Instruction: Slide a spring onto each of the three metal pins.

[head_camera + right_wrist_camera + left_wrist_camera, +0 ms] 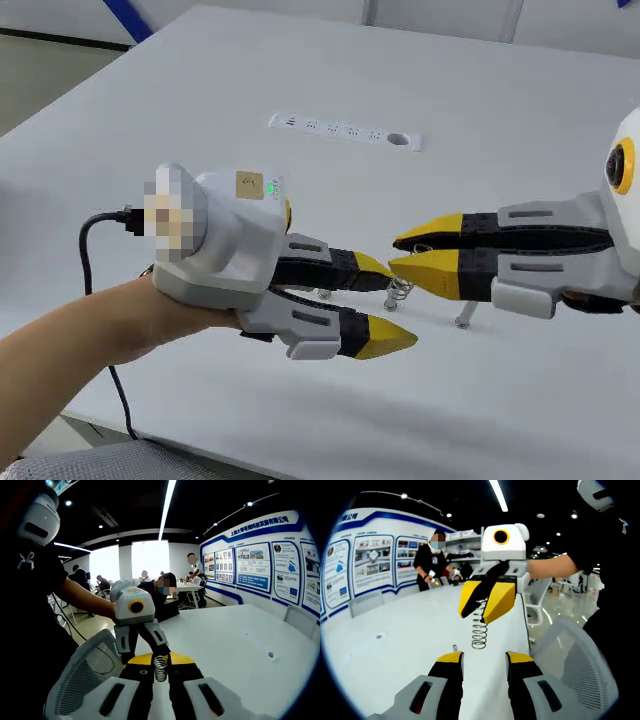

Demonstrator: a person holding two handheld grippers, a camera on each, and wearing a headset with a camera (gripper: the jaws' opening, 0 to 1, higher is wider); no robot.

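Your right tool (398,252) is clamping its yellow-tipped jaws together on the top end of a spring (398,290). The spring is hanging straight down from the tips toward the white surface (520,410). In the right gripper view the coil is poking up between the shut tips.

Your left tool (400,304) is facing it from the opposite side, jaws spread apart and gripping nothing. Its upper tip is sitting just beside the spring and its lower tip is pointing out nearer to you. In the left gripper view the spring is dangling just above the gap between those open tips.

A metal pin (464,320) is standing upright on the surface under your right tool, to the right of the spring. A second pin (324,293) is standing on the other side, partly tucked behind the left tool's upper jaw. You cannot tell from these views whether the spring's lower end is sitting over a pin or only hovering close to the surface.

All of this is happening close to the near edge of the surface. A white power strip (345,131) is lying well apart, out toward the far edge. A black cable (95,260) is running from the back of your left tool and dropping over the near edge.
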